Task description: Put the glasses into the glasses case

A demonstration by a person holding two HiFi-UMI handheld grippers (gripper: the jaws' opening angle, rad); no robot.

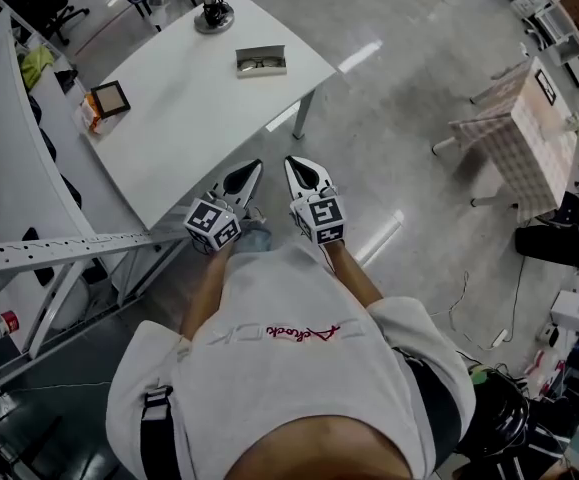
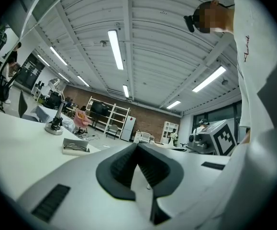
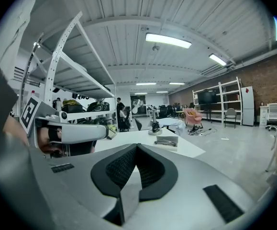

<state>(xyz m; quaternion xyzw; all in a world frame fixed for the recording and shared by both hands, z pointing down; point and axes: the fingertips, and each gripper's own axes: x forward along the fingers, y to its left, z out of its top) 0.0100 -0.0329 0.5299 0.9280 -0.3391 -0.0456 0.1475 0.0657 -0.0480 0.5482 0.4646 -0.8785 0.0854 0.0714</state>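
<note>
The person stood off the near corner of the white tabletop point(image 1: 199, 118), holding both tools close to the chest and short of the tabletop's edge. The left tool point(image 1: 250, 175) had its jaws pressed together at the tips with nothing between them; its own view point(image 2: 137, 148) showed the dark ribbed pads meeting in a point. The right tool point(image 1: 303, 172) sat just beside it, its jaws likewise pressed together and empty, as its own view point(image 3: 137, 147) made plain. Each carried its marker cube toward the person's body.

The glasses case point(image 1: 269, 53) lay open near the far side of the tabletop, well apart from both tools. It also showed small in the left gripper view point(image 2: 76, 146) and the right gripper view point(image 3: 167, 141). A dark pair of glasses point(image 1: 258, 65) showed at the case, though whether they lay fully inside it or on its front lip could not be told.

Beyond the case stood a dark stand on a round metal base point(image 1: 212, 15). Toward the tabletop's left edge sat a small framed panel point(image 1: 109, 98). Off to the right, on the grey floor, stood a table under a checked cloth point(image 1: 519, 133)
</note>
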